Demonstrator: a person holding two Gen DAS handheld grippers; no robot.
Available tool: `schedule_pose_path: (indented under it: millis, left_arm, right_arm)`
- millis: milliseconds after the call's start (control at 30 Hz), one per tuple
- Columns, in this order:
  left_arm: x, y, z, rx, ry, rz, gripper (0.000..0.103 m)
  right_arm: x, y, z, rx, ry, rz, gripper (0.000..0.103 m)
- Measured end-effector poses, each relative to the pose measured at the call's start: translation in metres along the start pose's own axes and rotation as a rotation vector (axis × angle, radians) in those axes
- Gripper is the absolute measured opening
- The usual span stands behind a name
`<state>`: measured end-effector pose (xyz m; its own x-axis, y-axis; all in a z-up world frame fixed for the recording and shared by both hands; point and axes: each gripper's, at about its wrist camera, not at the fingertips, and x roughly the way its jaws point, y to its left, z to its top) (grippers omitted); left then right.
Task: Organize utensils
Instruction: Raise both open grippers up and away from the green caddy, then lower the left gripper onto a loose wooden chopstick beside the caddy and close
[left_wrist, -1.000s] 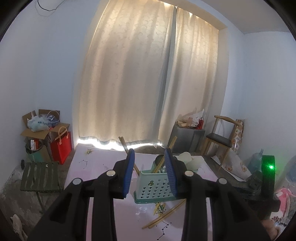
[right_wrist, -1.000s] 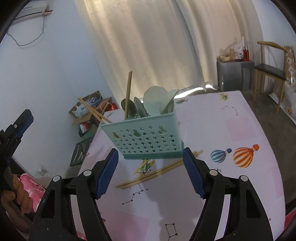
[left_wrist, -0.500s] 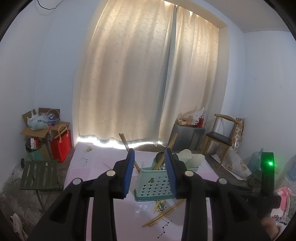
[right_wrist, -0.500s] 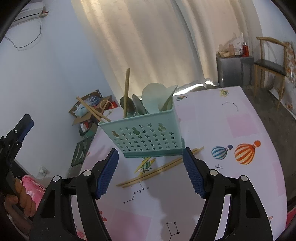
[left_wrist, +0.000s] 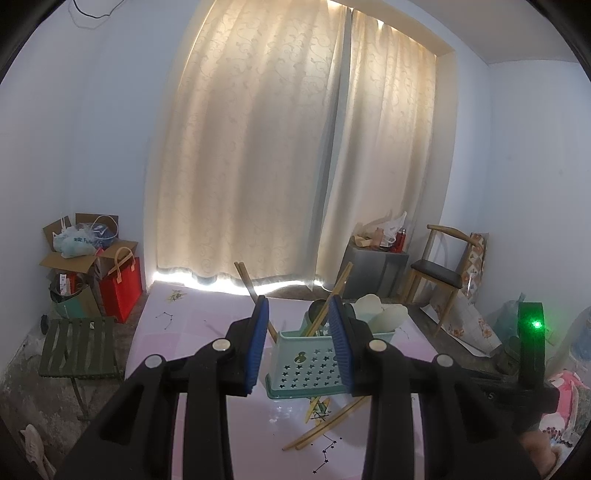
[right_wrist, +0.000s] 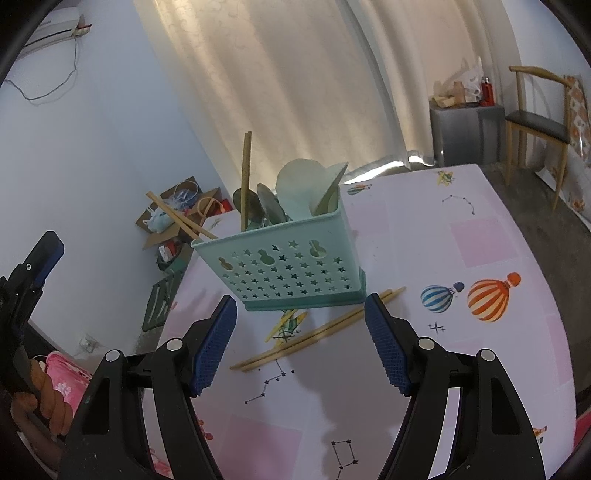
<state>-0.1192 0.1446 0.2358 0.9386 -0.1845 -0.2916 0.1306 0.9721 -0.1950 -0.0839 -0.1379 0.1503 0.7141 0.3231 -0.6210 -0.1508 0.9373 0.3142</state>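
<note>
Desk (right_wrist: 461, 332): carried a pale pink cloth printed with balloons and star figures; it filled the lower half of both wrist views.
Curtains (left_wrist: 295, 166): cream, drawn and backlit, behind the far edge of the desk at 12 o'clock in the left wrist view.
Right gripper (right_wrist: 300, 341): its blue-padded fingers (right_wrist: 212, 350) stood wide apart and held nothing; both tips hung above the desk, just short of the caddy's base.
Left gripper (left_wrist: 299, 341): its fingers (left_wrist: 256, 343) were partly apart with nothing gripped; the caddy showed through the gap, farther off on the desk.
Utensil caddy (right_wrist: 288, 273): a teal basket pierced with star holes, standing upright on the desk near its middle, at 12 o'clock from the right gripper.
Caddy contents: pale ladle-shaped utensils (right_wrist: 303, 192), darker spoons and upright chopsticks (right_wrist: 245, 177) stood inside; two more chopsticks leaned out toward 10 o'clock.
Loose chopsticks (right_wrist: 317, 330): a wooden pair lying flat on the desk, at 6 o'clock from the caddy, between it and the right fingers.
</note>
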Motion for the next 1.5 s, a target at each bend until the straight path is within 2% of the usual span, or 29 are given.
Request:
schedule_pose_path:
  millis: [333,533,600,733,833,933,1100,1167,1300,1400,1500]
  left_arm:
    - [0.005,0.003,-0.006,0.007,0.025,-0.002,0.032]
    - [0.027,0.012,-0.025,0.001,0.086,-0.015,0.032]
    - [0.041,0.015,-0.034,-0.015,0.134,-0.042,0.032]
    - [0.081,0.017,-0.056,-0.025,0.288,-0.128,0.032]
    - [0.113,0.012,-0.083,0.023,0.436,-0.199,0.032]
    - [0.136,-0.004,-0.110,0.151,0.554,-0.253,0.032]
    - [0.156,-0.019,-0.129,0.247,0.608,-0.279,0.031]
    - [0.168,-0.025,-0.134,0.282,0.651,-0.293,0.024]
    - [0.180,-0.030,-0.146,0.345,0.694,-0.302,0.015]
    - [0.187,-0.034,-0.154,0.388,0.728,-0.310,0.014]
    - [0.193,-0.039,-0.156,0.418,0.730,-0.321,0.014]
  right_arm:
    - [0.002,-0.009,0.000,0.008,0.006,-0.018,0.069]
    - [0.009,-0.017,-0.002,0.012,0.021,-0.045,0.069]
    - [0.015,-0.021,-0.003,0.011,0.036,-0.061,0.069]
    - [0.033,-0.030,-0.006,0.028,0.078,-0.077,0.069]
    - [0.049,-0.042,-0.011,0.078,0.114,-0.082,0.069]
    - [0.062,-0.054,-0.014,0.125,0.149,-0.082,0.069]
    - [0.072,-0.059,-0.016,0.121,0.167,-0.104,0.069]
    - [0.075,-0.064,-0.016,0.128,0.170,-0.112,0.069]
    - [0.077,-0.070,-0.017,0.152,0.176,-0.114,0.069]
    - [0.077,-0.072,-0.014,0.154,0.181,-0.118,0.069]
    - [0.081,-0.070,-0.014,0.141,0.195,-0.121,0.069]
